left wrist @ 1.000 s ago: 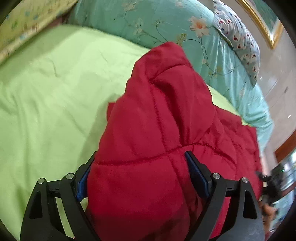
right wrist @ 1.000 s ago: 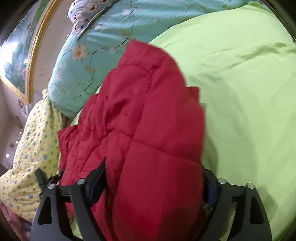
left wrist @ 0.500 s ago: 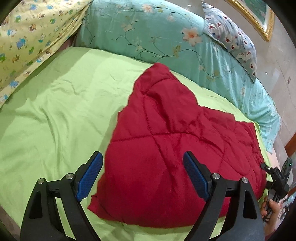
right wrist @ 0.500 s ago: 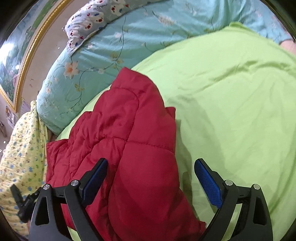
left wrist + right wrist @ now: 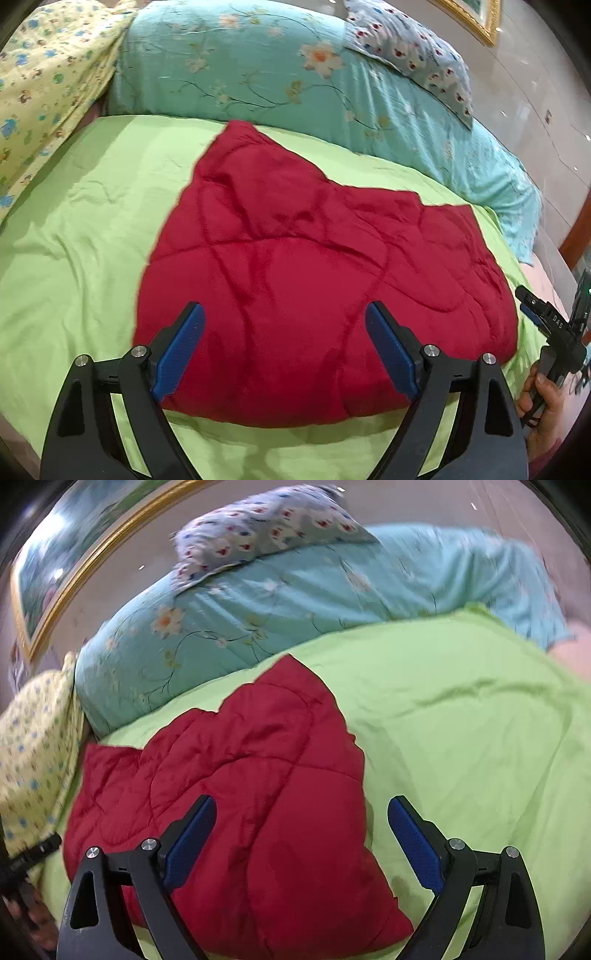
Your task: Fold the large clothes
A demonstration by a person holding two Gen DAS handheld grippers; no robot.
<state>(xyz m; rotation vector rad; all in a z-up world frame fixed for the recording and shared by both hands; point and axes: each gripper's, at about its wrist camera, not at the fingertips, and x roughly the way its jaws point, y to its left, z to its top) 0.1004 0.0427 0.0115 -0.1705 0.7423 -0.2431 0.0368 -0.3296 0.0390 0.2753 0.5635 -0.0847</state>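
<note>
A red quilted garment lies folded in a rough rectangle on the light green bedsheet. My left gripper is open and empty, raised above the garment's near edge. In the right wrist view the same garment lies on the sheet, its far corner pointing toward the pillows. My right gripper is open and empty, above the garment's near right part. The right gripper also shows at the left wrist view's right edge, held in a hand.
A teal floral quilt runs along the head of the bed with a spotted pillow on top. A yellow patterned blanket lies at the left. A gold-framed picture hangs on the wall behind.
Both grippers have let go of the red garment and pulled back and up. The garment dropped from between the jaws and now lies flat on the sheet.
</note>
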